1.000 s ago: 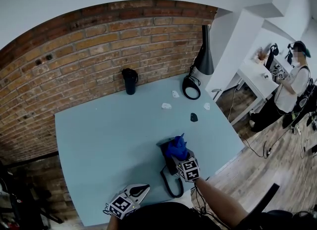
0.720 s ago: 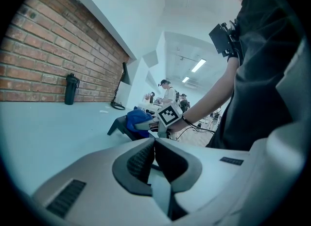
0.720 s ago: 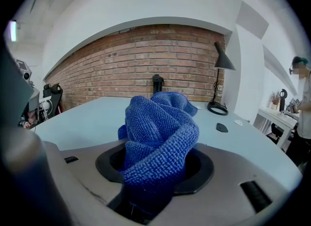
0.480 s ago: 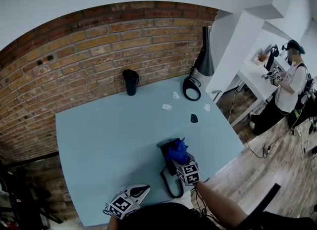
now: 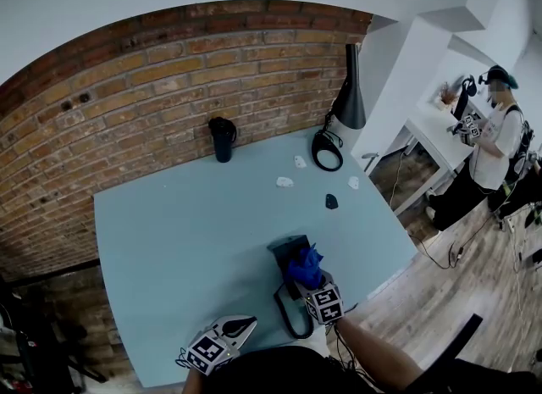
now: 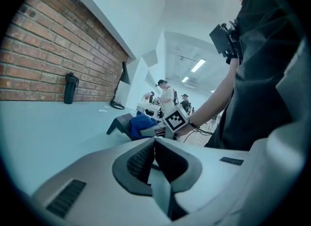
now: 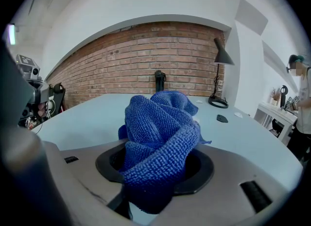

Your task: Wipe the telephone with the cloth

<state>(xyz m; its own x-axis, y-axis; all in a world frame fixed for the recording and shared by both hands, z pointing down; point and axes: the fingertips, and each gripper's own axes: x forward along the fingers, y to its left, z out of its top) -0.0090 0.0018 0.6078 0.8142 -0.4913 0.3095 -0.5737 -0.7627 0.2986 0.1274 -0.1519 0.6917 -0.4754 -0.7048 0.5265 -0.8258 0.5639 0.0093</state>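
A black telephone sits near the front edge of the pale blue table. Its curly cord loops toward me. My right gripper is shut on a bunched blue cloth, which rests on the phone's near part. In the right gripper view the cloth fills the jaws and hides the phone. My left gripper hangs at the front table edge, left of the phone, jaws together with nothing in them. The left gripper view shows the phone and cloth ahead.
A black bottle stands by the brick wall. A black lamp with a ring base is at the far right corner. White scraps and a small black piece lie nearby. A person stands at right.
My right gripper has slid the blue cloth a little toward me along the telephone. The left gripper has stayed put.
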